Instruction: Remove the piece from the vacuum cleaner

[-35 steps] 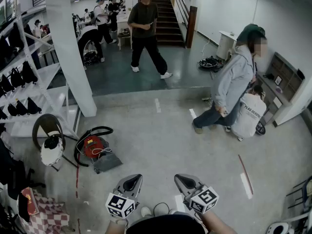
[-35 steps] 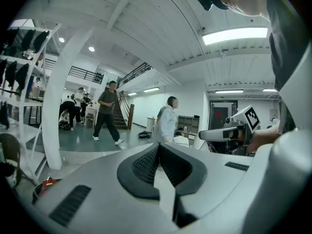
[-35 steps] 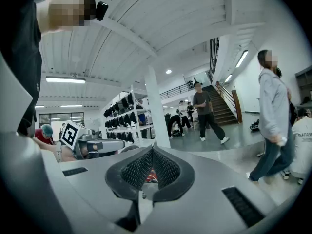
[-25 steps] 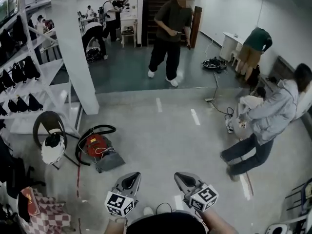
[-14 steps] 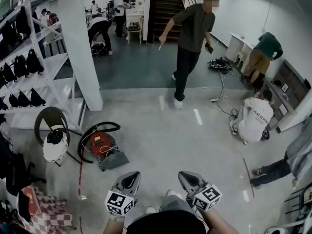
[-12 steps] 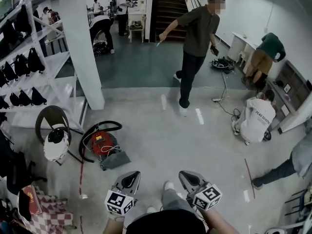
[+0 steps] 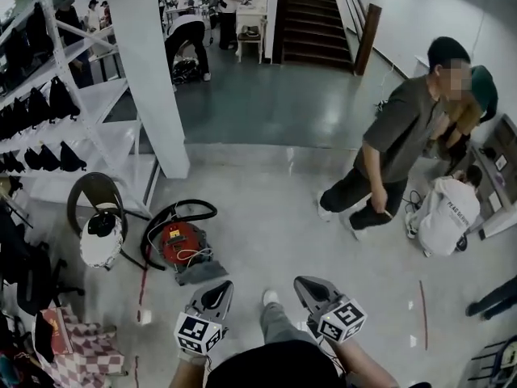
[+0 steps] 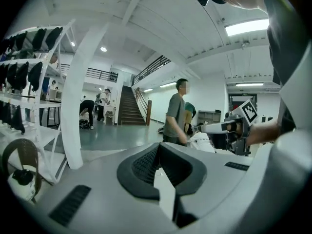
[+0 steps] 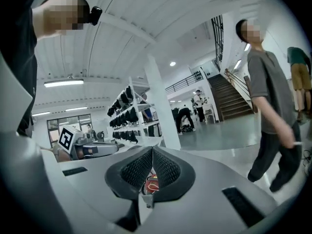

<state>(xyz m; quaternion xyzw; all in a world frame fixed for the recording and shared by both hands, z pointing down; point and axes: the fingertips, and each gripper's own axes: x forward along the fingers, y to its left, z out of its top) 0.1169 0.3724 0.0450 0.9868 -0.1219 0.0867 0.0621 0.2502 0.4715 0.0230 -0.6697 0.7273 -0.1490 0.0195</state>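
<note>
A red vacuum cleaner (image 7: 179,244) lies on the floor ahead and to the left, with a black hose (image 7: 184,210) looped round it and a grey floor-head piece (image 7: 199,272) in front of it. My left gripper (image 7: 216,293) and right gripper (image 7: 309,288) are held side by side in the air near my body, well short of the vacuum cleaner. Both are shut with nothing between the pads. In the left gripper view the left gripper (image 8: 157,148) points across the room. In the right gripper view a bit of the red vacuum cleaner (image 9: 150,183) shows below the right gripper's (image 9: 152,152) closed tips.
A white pillar (image 7: 150,71) rises behind the vacuum cleaner. Shelves (image 7: 48,95) with black items line the left. A chair with a white helmet (image 7: 100,239) stands left of the vacuum cleaner. A person (image 7: 388,156) walks at the right, beside someone crouched in white (image 7: 444,215).
The walking person in the dark shirt has come from the far steps to the right side. My view has shifted a little towards the vacuum cleaner. Both grippers stay as they were.
</note>
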